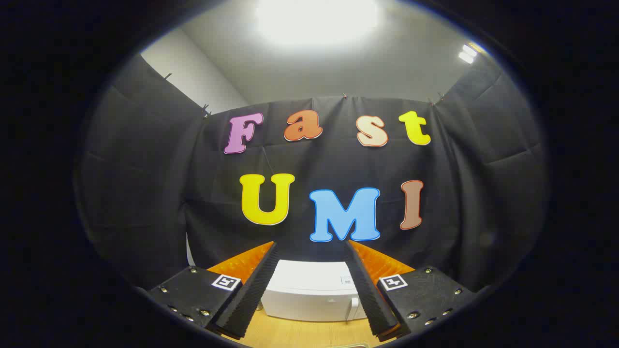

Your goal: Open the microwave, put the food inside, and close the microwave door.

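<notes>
A white microwave stands on a wooden table, beyond my fingers and seen through the gap between them from above and in front. Its door looks closed, with a handle near its right side. My gripper is open, held well above the table and some way back from the microwave, with nothing between its fingers. The left finger and the right finger frame the microwave's top.
Black cloth walls enclose the booth behind and to both sides of the microwave. A bright ceiling lamp shines overhead. A pale edge of something lies on the table close below the gripper.
</notes>
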Action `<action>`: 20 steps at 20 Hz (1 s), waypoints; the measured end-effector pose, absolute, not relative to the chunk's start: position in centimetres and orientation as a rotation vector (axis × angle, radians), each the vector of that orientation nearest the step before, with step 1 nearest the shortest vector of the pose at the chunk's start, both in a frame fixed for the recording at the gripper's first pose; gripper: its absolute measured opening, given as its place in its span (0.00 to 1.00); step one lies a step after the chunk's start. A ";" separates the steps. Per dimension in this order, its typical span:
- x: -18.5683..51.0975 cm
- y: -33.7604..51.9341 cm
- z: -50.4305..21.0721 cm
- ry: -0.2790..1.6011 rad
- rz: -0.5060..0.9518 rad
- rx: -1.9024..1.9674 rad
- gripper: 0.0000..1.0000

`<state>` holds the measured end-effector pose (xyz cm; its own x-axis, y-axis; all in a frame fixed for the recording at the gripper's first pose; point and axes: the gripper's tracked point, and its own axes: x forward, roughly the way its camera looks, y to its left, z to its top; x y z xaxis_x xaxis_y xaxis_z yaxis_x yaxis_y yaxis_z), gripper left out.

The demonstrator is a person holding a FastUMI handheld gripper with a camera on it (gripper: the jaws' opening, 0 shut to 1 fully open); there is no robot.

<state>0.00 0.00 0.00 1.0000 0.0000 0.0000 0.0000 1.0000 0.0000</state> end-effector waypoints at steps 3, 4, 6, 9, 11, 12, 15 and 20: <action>-0.3 0.4 -0.2 -0.004 0.004 0.000 0.89; -0.4 0.5 -0.3 0.001 0.007 0.002 0.89; -0.6 0.5 -0.1 0.004 0.006 -0.004 0.89; -1.0 0.6 0.6 -0.013 -0.001 -0.002 0.89; -1.4 0.7 0.9 -0.023 0.000 -0.001 0.89; -1.5 0.8 1.0 -0.028 0.002 -0.001 0.89; -1.6 1.1 0.7 -0.027 0.012 -0.015 0.89; -1.0 1.2 0.1 -0.011 0.019 -0.007 0.89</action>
